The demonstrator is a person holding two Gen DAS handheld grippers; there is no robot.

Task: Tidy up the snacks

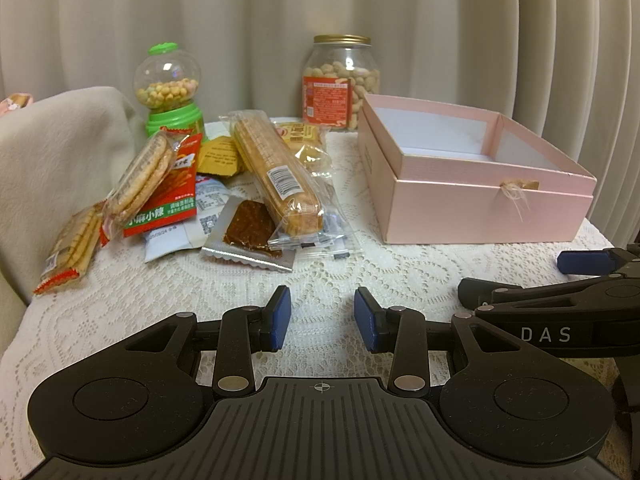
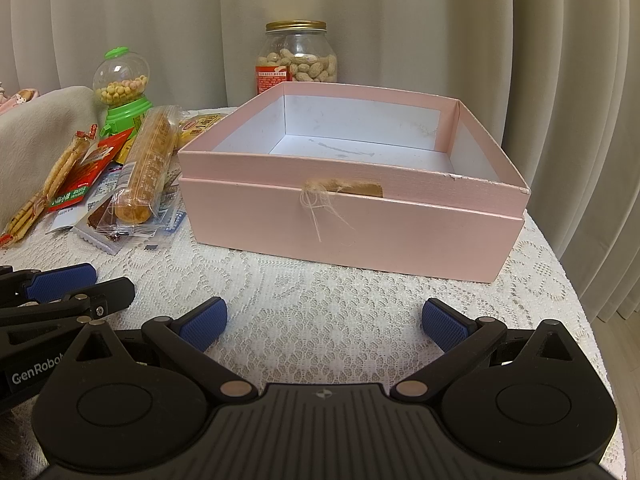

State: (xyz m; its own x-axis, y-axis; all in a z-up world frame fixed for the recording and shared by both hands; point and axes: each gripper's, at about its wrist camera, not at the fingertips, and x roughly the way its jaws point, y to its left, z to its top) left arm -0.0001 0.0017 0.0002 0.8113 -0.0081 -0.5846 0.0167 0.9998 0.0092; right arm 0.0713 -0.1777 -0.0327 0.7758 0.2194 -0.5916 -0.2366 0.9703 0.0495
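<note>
Far left on the lace-covered worktop [image 1: 360,280]: loose snack heap comprising wafer packet [image 1: 72,248], round biscuit pack [image 1: 140,176], red spicy-strip sachet [image 1: 168,196], brown slab in clear wrap [image 1: 250,226] and long bread stick pack [image 1: 276,172], overlapping one another, apparently tipped out for sorting; green candy dispenser [image 1: 170,88] and peanut jar [image 1: 340,80] upright behind. Centre: left tool [image 1: 322,316], released, part-spread, nothing between its pads, low over bare cloth facing the heap. Right: pink box [image 2: 352,216], lidless and empty, likely the destination; right tool [image 2: 324,320], released wide, empty, before it.
</note>
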